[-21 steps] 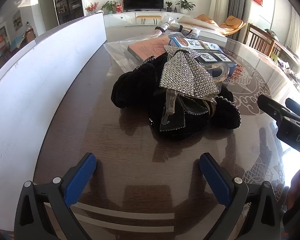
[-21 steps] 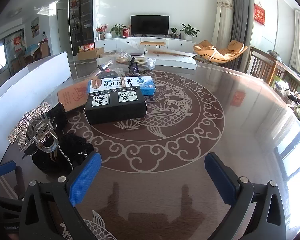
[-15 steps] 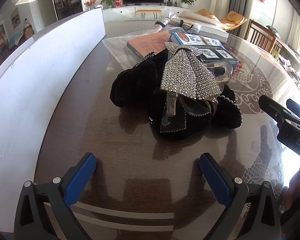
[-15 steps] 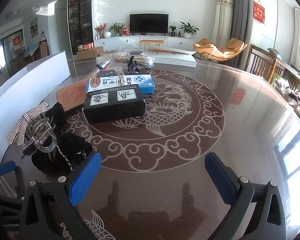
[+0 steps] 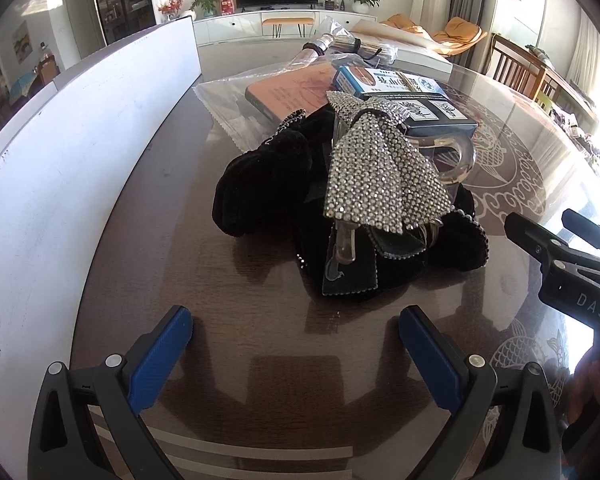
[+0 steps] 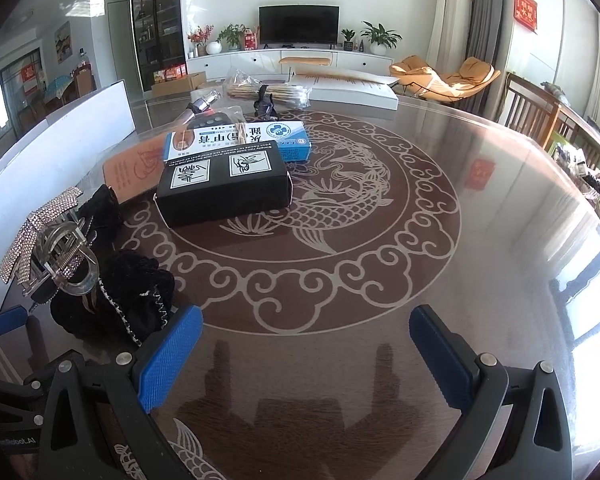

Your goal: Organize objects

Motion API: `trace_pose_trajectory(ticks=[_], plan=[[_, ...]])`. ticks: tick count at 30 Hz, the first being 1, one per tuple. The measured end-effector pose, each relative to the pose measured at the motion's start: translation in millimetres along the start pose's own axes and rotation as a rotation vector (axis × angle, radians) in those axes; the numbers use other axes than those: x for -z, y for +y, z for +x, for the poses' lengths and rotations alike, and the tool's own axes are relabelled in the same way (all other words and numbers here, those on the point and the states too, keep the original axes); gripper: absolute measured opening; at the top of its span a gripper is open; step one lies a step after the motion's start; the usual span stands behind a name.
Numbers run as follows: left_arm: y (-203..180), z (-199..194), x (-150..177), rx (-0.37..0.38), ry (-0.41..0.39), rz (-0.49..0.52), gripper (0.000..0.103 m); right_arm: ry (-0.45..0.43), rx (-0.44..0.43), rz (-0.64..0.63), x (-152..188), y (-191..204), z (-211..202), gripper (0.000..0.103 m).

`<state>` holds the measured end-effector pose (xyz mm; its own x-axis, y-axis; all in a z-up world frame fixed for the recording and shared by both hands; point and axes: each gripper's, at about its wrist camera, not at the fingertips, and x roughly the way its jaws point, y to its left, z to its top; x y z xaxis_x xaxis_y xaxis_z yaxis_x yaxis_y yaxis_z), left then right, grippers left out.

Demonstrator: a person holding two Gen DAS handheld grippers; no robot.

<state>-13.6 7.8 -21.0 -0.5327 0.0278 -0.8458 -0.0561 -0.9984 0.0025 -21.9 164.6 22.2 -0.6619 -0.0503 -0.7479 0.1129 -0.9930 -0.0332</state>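
Observation:
A pile of black velvet hair accessories (image 5: 268,192) lies on the glossy brown table (image 5: 148,264). On top rest a rhinestone bow (image 5: 380,176) and a clear claw clip (image 5: 456,156). My left gripper (image 5: 294,332) hovers open just in front of the pile, nothing between its blue pads. In the right wrist view the same pile (image 6: 120,296) sits at the left, with the clear clip (image 6: 68,264) on it. My right gripper (image 6: 306,340) stands open over bare table. A black box (image 6: 224,184) and a blue-white box (image 6: 236,140) lie further back.
A white board (image 5: 60,168) walls off the table's left side. An orange book (image 5: 292,92) in a clear bag lies behind the pile, with bagged items (image 6: 268,92) and a white flat box (image 6: 348,88) at the far edge. Wooden chairs (image 6: 540,116) stand at right.
The left gripper has edged slightly closer to the pile. The right gripper's view is almost unchanged. Both stay open.

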Motion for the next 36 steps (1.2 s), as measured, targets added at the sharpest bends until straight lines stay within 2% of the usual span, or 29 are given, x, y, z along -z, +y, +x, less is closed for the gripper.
trace_pose_trajectory(ticks=[12, 36], plan=[[2, 8, -10, 0.013, -0.045, 0.018, 0.103, 0.047, 0.013, -0.022, 3, 5, 9, 0.103], [2, 7, -10, 0.013, -0.047, 0.017, 0.103, 0.061, 0.024, -0.023, 2, 4, 14, 0.103]])
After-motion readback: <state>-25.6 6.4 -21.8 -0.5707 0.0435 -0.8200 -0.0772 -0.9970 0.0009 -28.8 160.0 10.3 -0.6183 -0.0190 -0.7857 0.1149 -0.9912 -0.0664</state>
